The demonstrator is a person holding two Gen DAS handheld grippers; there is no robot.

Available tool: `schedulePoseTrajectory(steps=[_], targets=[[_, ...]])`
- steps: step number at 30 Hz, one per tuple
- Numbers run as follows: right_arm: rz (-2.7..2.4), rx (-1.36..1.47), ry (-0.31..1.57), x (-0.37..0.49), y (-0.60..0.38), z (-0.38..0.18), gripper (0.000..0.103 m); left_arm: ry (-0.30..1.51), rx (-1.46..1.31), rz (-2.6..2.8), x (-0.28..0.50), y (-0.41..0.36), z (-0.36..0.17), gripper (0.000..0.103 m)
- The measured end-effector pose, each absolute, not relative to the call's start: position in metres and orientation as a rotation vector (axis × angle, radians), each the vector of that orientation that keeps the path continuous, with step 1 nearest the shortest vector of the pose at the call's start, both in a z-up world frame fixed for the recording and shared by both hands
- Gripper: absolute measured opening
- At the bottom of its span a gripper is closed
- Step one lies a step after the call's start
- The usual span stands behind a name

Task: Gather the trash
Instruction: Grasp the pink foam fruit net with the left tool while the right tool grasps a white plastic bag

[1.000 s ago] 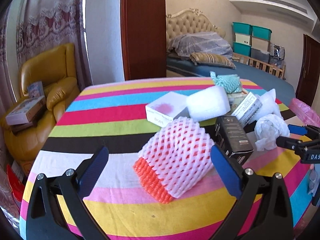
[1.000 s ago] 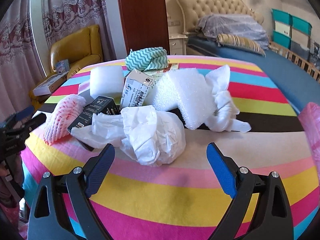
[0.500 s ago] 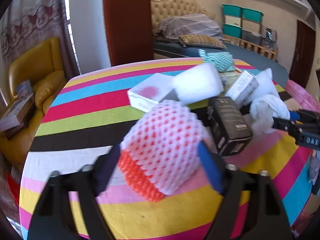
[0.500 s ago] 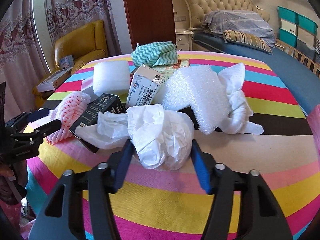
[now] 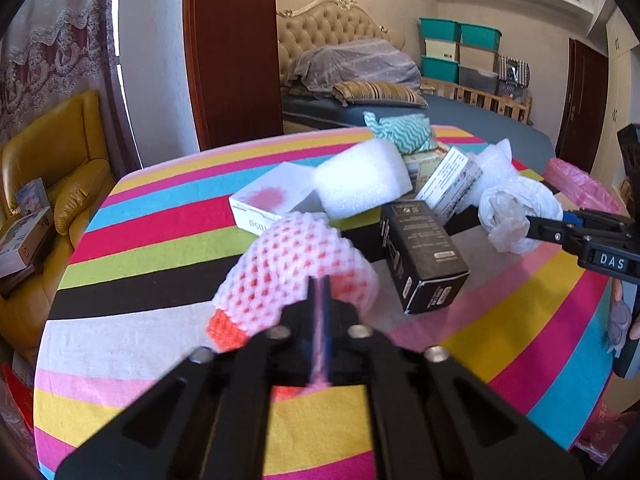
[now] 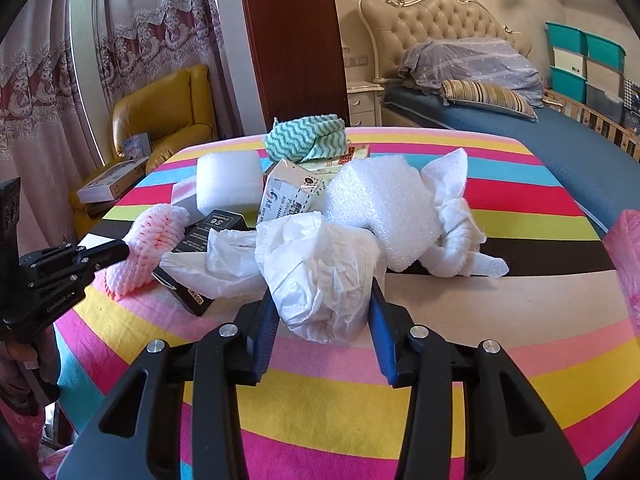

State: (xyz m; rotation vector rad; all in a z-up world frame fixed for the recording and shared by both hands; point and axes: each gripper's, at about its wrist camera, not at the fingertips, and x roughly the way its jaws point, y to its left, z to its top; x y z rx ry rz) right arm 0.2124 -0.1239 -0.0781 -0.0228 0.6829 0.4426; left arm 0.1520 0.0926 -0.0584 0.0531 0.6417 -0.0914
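A pink-and-white foam fruit net (image 5: pixel 288 264) with an orange end lies on the striped table (image 5: pixel 152 248). My left gripper (image 5: pixel 319 284) is shut on its near edge, squeezing it flat. The right wrist view shows that net (image 6: pixel 156 236) at the left, with the left gripper (image 6: pixel 120 250) on it. A crumpled white plastic bag (image 6: pixel 316 256) sits between the blue pads (image 6: pixel 266 316) of my right gripper (image 6: pixel 324 300). Those jaws are closing and both pads press on the bag's sides. In the left wrist view the bag (image 5: pixel 516 212) is at the right.
A black carton (image 5: pixel 424 256), a white foam block (image 5: pixel 360 184), a white box (image 5: pixel 272 200), a printed carton (image 6: pixel 288 196), a teal cloth (image 6: pixel 308 140), a foam sheet (image 6: pixel 380 208) and a white cloth (image 6: pixel 456 208) crowd the table. A pink bag (image 6: pixel 624 256) hangs at right.
Both grippers went from wide open to closed: the left one pinched the foam net, the right one closed onto the white plastic bag. Neither hand shifted much.
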Motion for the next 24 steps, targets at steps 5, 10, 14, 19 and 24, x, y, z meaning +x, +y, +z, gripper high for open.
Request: schedulePoseTrajectory(steps=[5, 10, 14, 19, 24], targets=[[0.443, -0.017, 0.696, 0.206, -0.130, -0.085, 0.042, 0.627, 0.044, -0.093, 0.145, 0.093, -0.056, 0.012], [0.451, 0.002, 0.704, 0.204, -0.133, -0.086, 0.042, 0.553, 0.052, -0.012, 0.130, 0.097, -0.047, 0.098], [0.459, 0.003, 0.705, 0.202, -0.131, -0.087, 0.042, 0.621, 0.090, 0.001, 0.137, 0.098, -0.058, 0.098], [0.466, -0.012, 0.702, 0.198, -0.127, -0.086, 0.042, 0.799, -0.008, 0.004, 0.162, 0.113, -0.081, 0.097], [0.468, -0.008, 0.705, 0.198, -0.127, -0.086, 0.042, 0.848, -0.074, -0.039, 0.172, 0.120, -0.085, 0.067]])
